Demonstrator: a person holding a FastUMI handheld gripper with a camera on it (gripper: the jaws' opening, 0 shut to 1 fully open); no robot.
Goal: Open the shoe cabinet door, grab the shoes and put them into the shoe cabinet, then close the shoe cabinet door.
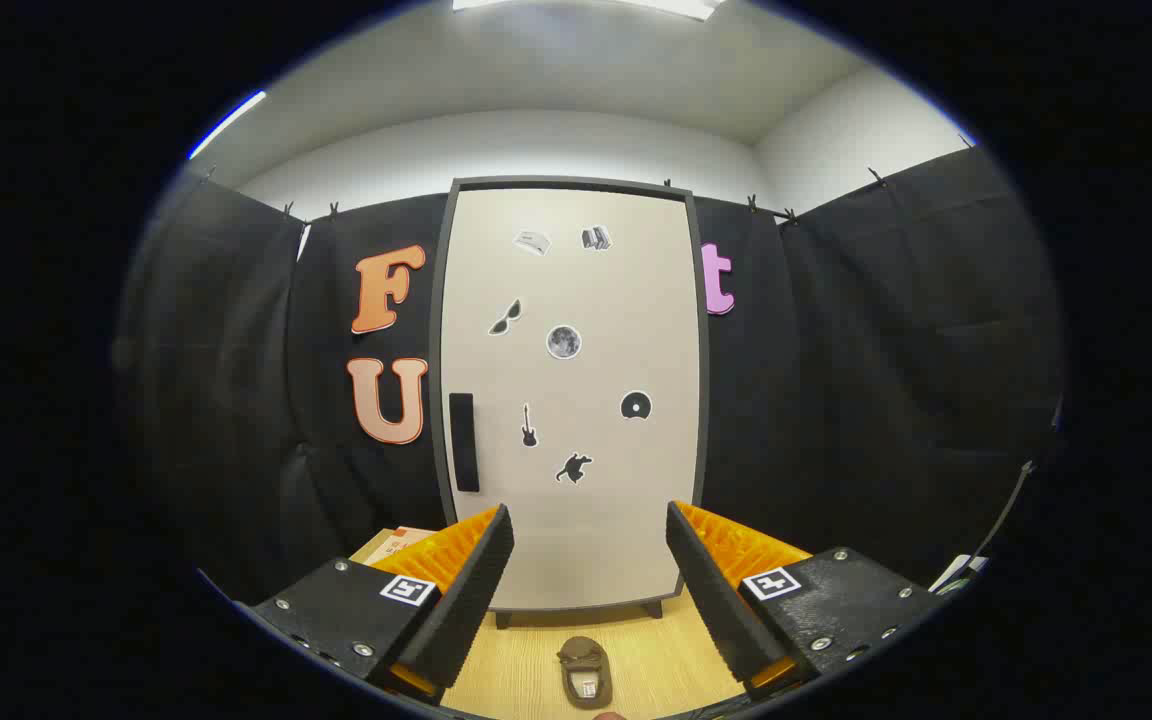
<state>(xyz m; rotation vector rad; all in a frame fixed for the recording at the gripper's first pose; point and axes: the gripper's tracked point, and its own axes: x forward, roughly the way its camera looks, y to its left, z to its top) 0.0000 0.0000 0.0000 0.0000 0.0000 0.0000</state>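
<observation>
At the far left, beside your left finger, a cardboard box (404, 541) sits on the wood floor (526, 660). Your gripper (588, 545) is spread wide with nothing between its fingers. Near you, between the fingers, a brown shoe (585, 672) lies on the floor, short of the cabinet (576, 400). The cabinet stands straight ahead, its pale door shut, a dark handle (463, 441) on its left side and small stickers (563, 342) scattered to the handle's right.
</observation>
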